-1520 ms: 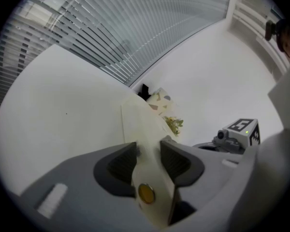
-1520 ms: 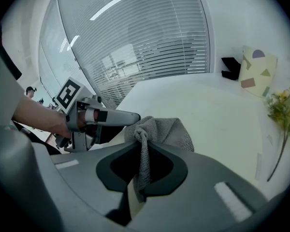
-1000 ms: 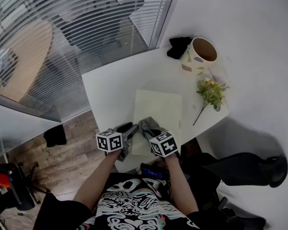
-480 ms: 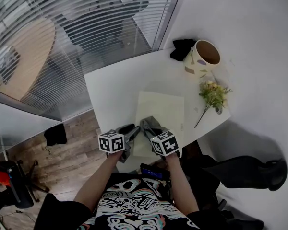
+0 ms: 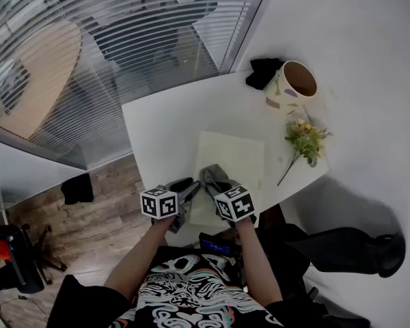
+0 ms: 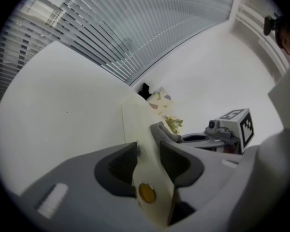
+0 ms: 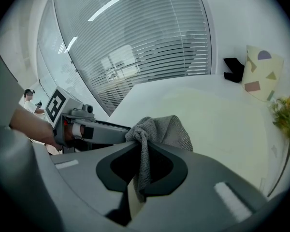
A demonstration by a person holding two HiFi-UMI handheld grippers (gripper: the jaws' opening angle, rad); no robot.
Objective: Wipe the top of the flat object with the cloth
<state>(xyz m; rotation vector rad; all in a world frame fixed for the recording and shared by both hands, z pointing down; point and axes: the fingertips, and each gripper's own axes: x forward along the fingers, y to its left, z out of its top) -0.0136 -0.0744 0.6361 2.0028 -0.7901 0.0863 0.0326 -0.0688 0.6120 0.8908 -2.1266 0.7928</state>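
Note:
A pale yellow flat folder [image 5: 231,161] lies on the white table [image 5: 164,128], its near end by the front edge. My left gripper [image 5: 183,191] is shut on the folder's near left edge [image 6: 135,124], next to a brass snap; in the left gripper view its jaws [image 6: 147,153] pinch the sheet. My right gripper [image 5: 217,185] is shut on a grey cloth [image 5: 212,176], which bunches over the jaws [image 7: 144,151] and rests on the folder's near end [image 7: 217,120]. The cloth [image 7: 164,129] hangs down between the pads. The two grippers sit side by side, close together.
A cream vase with coloured shapes [image 5: 290,87] stands at the table's far right corner, a small black object [image 5: 263,72] behind it. A bunch of flowers [image 5: 304,139] lies near the right edge. Window blinds [image 5: 123,39] run along the far side.
The head view has drifted a little, shifting the table down and right. Both grippers keep their hold and stay in about the same place on the folder's near end.

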